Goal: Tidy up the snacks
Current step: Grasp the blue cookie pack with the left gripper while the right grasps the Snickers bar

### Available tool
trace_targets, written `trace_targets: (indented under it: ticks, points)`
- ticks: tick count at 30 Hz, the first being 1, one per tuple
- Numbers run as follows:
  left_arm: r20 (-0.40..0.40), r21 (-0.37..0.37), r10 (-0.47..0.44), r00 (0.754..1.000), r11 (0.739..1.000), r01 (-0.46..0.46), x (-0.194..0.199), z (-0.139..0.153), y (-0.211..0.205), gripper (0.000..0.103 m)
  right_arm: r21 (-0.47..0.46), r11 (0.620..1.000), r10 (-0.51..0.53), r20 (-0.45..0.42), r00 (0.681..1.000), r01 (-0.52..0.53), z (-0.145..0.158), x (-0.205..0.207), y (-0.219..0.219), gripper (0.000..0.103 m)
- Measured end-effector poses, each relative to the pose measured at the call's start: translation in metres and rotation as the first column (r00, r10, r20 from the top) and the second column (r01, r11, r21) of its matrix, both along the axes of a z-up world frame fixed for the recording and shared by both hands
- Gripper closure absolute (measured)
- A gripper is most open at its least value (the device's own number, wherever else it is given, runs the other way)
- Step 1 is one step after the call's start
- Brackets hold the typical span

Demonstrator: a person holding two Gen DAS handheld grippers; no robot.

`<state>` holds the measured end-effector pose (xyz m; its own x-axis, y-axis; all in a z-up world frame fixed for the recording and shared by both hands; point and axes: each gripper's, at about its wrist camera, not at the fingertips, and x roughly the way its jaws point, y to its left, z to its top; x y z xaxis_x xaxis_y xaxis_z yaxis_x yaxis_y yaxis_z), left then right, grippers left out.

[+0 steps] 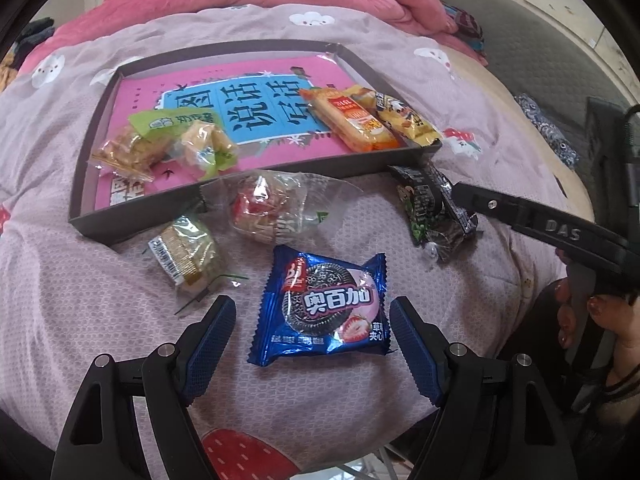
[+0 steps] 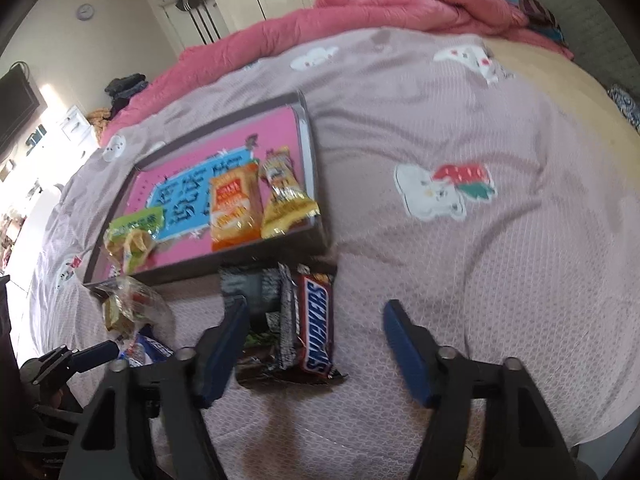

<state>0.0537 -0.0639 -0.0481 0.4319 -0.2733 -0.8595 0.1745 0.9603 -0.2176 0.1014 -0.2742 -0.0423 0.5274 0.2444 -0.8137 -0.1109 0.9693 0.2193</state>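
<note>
A shallow dark tray (image 1: 90, 160) with a pink lining lies on the bed. In it are an orange snack pack (image 1: 352, 118), a yellow bar (image 1: 404, 118) and green-wrapped pastries (image 1: 160, 140). My left gripper (image 1: 312, 312) is open, its fingers on either side of a blue cookie pack (image 1: 324, 308) on the blanket. My right gripper (image 2: 316, 316) is open just above a Snickers bar (image 2: 316, 320) and dark wrappers (image 2: 256, 292) in front of the tray (image 2: 310, 152). In the left wrist view the dark wrappers (image 1: 436, 212) lie beside the right gripper's finger.
A clear-wrapped red snack (image 1: 268, 208) and a small green-wrapped cake (image 1: 186, 256) lie on the mauve blanket (image 1: 80, 300) by the tray's front wall. A pink quilt (image 1: 280, 0) is bunched at the far side. The bed edge runs along the right (image 2: 600, 120).
</note>
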Motion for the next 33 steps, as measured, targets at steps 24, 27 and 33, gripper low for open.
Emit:
trace_targets:
  ticks: [24,27,33]
  points:
    - [-0.014,0.020,-0.006,1.000,1.000,0.007,0.015,-0.019,-0.015,0.023,0.189,0.982,0.033,-0.035,0.999,-0.026,-0.012,0.016,-0.010,0.073]
    - [-0.012,0.028,-0.011,1.000,1.000,0.011,0.016,-0.021,-0.018,0.022,0.185,0.983,0.019,-0.006,1.000,-0.017,-0.006,0.012,-0.013,0.073]
    - [0.007,0.037,-0.025,1.000,0.999,0.024,0.016,-0.019,-0.019,0.037,0.161,0.986,0.026,0.050,0.998,-0.034,0.006,0.007,-0.008,0.073]
